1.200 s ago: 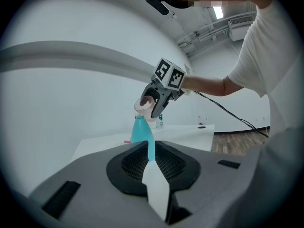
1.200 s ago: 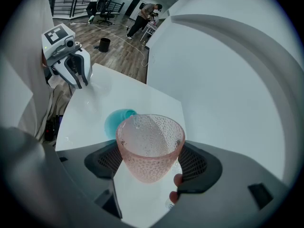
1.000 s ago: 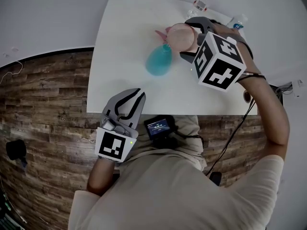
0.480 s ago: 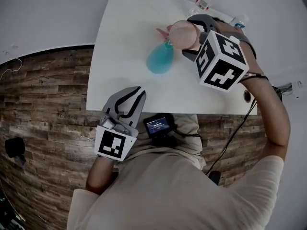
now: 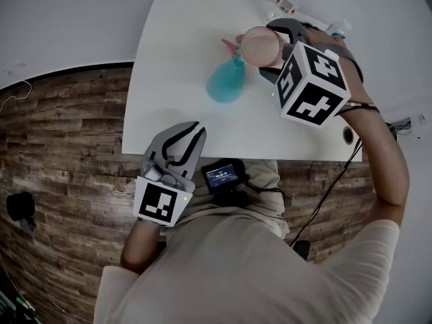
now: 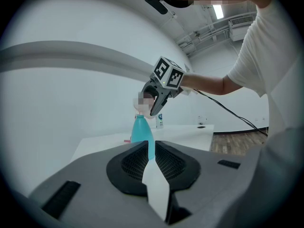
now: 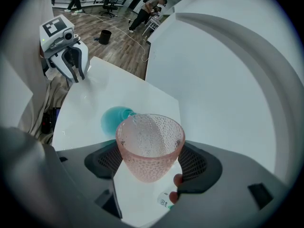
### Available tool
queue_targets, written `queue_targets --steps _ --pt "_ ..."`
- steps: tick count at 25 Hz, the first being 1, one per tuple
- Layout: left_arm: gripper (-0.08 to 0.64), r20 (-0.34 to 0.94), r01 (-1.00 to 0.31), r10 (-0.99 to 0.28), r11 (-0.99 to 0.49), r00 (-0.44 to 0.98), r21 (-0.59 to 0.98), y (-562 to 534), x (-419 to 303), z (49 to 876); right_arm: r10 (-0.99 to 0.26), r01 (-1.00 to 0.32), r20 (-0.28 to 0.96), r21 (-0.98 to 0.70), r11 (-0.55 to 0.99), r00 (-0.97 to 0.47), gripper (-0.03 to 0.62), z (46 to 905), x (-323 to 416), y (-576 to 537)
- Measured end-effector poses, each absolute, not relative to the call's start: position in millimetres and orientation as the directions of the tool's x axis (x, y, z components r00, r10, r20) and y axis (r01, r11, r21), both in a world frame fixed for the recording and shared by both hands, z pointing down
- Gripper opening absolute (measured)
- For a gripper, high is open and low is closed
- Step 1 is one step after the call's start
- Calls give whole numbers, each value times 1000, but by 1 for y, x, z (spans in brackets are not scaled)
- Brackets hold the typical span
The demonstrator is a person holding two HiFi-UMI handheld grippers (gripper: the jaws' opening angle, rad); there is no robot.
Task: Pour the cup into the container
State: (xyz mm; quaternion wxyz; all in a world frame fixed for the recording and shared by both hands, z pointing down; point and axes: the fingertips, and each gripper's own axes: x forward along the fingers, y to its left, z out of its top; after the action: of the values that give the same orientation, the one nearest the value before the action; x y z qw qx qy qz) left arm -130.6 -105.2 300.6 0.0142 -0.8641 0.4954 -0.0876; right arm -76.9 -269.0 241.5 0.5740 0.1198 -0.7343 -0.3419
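Note:
A teal bottle-shaped container (image 5: 225, 83) stands on the white table (image 5: 175, 39). My right gripper (image 5: 264, 49) is shut on a pink dimpled cup (image 5: 258, 44), tilted with its rim right over the container's neck. In the right gripper view the cup (image 7: 149, 146) sits between the pads, droplets on its wall, and the container (image 7: 115, 119) shows just beyond the rim. Whether liquid is flowing I cannot tell. My left gripper (image 5: 196, 132) hangs at the table's front edge, shut and holding nothing, pointing toward the container (image 6: 141, 129).
Two small water bottles (image 5: 287, 4) (image 5: 335, 29) stand at the table's back right. A small pink thing (image 5: 227, 44) lies behind the container. A cable hole (image 5: 347, 135) sits near the right front edge. Wood floor surrounds the table.

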Motion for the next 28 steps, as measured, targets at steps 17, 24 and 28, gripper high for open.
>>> queue_targets --steps 17,24,28 --pt "40 138 -854 -860 -507 492 -114 -106 -128 299 -588 239 747 660 712 -312 371 234 -79 -268" --pt "40 133 -855 -861 -506 492 -114 -105 -129 298 -589 246 751 657 713 -299 371 236 -79 -267" --pt "40 133 -855 -860 -506 492 -113 -105 -129 298 -592 245 753 655 715 -288 371 236 -77 -269"
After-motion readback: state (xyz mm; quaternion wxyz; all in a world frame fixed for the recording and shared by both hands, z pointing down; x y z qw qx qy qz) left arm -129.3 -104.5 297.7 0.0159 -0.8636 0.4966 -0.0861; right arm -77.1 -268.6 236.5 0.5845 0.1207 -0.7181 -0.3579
